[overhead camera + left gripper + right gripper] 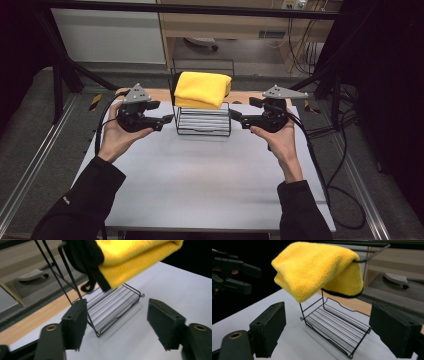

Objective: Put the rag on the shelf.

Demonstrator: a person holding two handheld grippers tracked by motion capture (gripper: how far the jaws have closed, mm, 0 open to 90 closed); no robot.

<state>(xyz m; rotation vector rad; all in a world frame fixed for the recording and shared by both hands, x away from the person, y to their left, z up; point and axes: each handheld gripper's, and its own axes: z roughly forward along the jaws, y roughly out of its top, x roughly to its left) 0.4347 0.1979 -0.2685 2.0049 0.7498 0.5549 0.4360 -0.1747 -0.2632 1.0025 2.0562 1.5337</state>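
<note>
Yellow towel draped on wire rack, both grippers clear of it.

Yellow towel (pixel 202 89) lies folded over the top of the black wire rack (pixel 204 122), upper centre of the high view, on the white desk (pixel 200 175). Left gripper (pixel 167 120) sits just left of the rack, right gripper (pixel 235 118) just right; both sets of fingers stand apart, nothing between them.
</note>
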